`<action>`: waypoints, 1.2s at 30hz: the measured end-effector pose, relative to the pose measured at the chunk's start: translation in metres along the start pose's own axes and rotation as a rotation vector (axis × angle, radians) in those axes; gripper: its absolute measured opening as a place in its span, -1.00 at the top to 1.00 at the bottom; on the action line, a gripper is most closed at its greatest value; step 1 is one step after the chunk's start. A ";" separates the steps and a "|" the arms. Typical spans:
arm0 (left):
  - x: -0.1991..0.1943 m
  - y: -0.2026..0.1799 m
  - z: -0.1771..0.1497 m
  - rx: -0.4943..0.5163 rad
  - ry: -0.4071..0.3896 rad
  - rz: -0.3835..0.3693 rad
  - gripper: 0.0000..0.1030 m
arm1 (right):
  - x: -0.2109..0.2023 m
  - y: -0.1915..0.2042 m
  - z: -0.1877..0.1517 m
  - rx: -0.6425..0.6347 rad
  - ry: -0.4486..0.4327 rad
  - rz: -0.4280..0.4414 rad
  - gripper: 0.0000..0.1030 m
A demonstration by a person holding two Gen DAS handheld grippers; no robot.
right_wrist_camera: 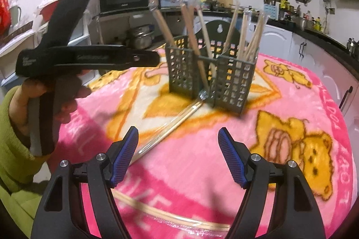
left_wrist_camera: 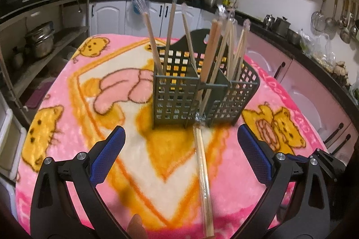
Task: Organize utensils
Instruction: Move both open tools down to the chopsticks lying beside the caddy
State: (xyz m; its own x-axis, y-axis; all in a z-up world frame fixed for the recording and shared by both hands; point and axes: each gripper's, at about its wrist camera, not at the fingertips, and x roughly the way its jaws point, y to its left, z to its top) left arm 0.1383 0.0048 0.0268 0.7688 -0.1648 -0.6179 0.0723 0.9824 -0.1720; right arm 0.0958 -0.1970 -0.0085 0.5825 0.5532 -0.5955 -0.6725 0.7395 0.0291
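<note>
Left tongs [left_wrist_camera: 181,144]: blue-padded, spread wide, nothing between the pads; they hang low over the near part of the counter [left_wrist_camera: 74,86], aimed at the holder.
Right tongs [right_wrist_camera: 178,145]: likewise gaping and empty, to the right of the left unit, whose black handle is gripped by a hand [right_wrist_camera: 44,102] in a green sleeve [right_wrist_camera: 13,149].
Utensil holder [left_wrist_camera: 190,90]: grey-green plastic grid, divided into compartments, standing upright mid-counter on a pink blanket [left_wrist_camera: 269,171] printed with yellow bears.
Standing chopsticks [left_wrist_camera: 211,52]: wooden pairs, several in clear wrappers, leaning at various angles in the compartments.
Loose chopsticks [left_wrist_camera: 203,174]: one wrapped pair lying flat on the blanket, far end touching the foot of the holder, near end running back between the left tongs.
Second loose pair [right_wrist_camera: 170,214]: lies crosswise at the near edge, under the right tongs.
</note>
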 end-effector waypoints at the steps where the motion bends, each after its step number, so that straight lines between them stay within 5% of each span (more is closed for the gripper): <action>1: 0.002 -0.001 -0.001 0.002 0.005 0.000 -0.79 | 0.000 0.001 -0.002 -0.005 0.006 0.003 -0.38; 23: 0.057 -0.013 -0.021 0.041 0.144 0.004 -0.79 | 0.015 0.045 -0.041 -0.182 0.142 0.091 -0.38; 36: 0.094 -0.024 -0.020 0.092 0.250 0.014 -0.39 | 0.026 0.075 -0.052 -0.313 0.211 0.198 -0.36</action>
State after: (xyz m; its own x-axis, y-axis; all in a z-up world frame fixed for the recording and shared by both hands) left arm 0.1961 -0.0356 -0.0421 0.5900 -0.1569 -0.7920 0.1291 0.9866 -0.0993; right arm 0.0370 -0.1472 -0.0631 0.3439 0.5582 -0.7551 -0.8872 0.4566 -0.0665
